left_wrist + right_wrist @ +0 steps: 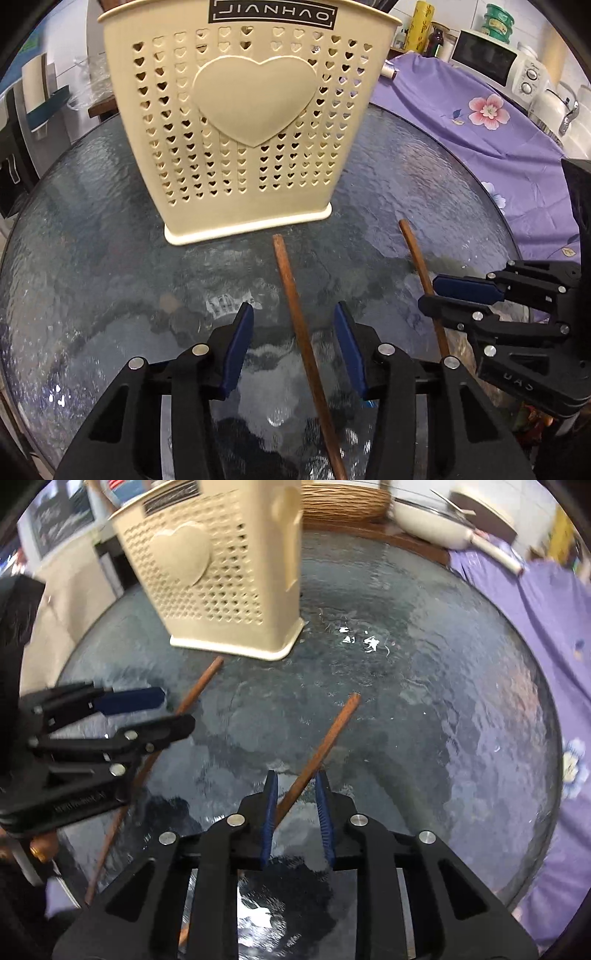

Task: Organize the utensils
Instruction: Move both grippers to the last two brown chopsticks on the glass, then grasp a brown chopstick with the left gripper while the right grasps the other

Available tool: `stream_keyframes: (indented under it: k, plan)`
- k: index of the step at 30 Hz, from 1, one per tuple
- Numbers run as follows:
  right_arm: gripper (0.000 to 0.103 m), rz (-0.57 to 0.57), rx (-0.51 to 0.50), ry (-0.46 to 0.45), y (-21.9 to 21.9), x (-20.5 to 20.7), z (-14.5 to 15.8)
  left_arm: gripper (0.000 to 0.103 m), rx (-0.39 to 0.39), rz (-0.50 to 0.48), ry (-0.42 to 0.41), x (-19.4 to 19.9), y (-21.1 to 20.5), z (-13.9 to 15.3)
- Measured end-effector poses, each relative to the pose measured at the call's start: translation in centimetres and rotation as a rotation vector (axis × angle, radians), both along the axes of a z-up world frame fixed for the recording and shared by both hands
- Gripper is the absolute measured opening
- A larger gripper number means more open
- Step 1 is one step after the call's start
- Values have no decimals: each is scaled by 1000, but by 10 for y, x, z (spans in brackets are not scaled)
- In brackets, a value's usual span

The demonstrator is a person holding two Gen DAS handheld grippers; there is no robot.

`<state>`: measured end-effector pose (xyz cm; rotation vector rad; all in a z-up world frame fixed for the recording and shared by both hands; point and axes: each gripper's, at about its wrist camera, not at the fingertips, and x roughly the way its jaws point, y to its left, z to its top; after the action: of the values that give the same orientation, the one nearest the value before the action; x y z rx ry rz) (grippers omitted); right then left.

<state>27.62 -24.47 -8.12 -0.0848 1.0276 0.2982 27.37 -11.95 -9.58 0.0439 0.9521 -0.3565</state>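
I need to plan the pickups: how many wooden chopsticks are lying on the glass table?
2. One chopstick lies between the left gripper fingers; the other chopstick lies between the right gripper fingers. The cream holder may hide more.

Round textured glass surface (92,240); purple floral cloth (461,122) beside it; white microwave (495,61) behind cloth; yellow roll (419,26) and green tins (498,20) at back; white pan (436,524), woven basket (343,502) beyond surface

In the left wrist view, the utensil holder (243,125) is set upright on the tabletop (92,258) at upper centre; two chopsticks (295,325) (417,258) are laid below it, toward lower right.
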Motion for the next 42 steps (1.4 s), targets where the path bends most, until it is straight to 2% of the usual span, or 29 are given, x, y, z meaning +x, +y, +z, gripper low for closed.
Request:
stream_keyframes:
  k: [8, 21, 23, 28, 36, 42]
  plan:
    - [22, -122, -1, -7, -1, 18, 0, 38, 34, 21, -13, 12, -7, 1]
    - [22, -215, -36, -32, -2, 45, -2, 14, 86, 29, -45, 30, -21, 1]
    - [20, -234, -38, -32, -2, 49, -2, 9, 101, 39, -56, 31, -24, 1]
    - [12, -256, -43, -57, -1, 47, -4, 7, 95, 45, -72, 31, -28, -1]
    - [9, -271, 120, -73, -18, 44, -5, 7, 50, 48, -82, 16, -16, 1]
    - [8, -239, 222, -142, -20, 35, 18, 7, 2, 53, -144, 1, 0, 29]
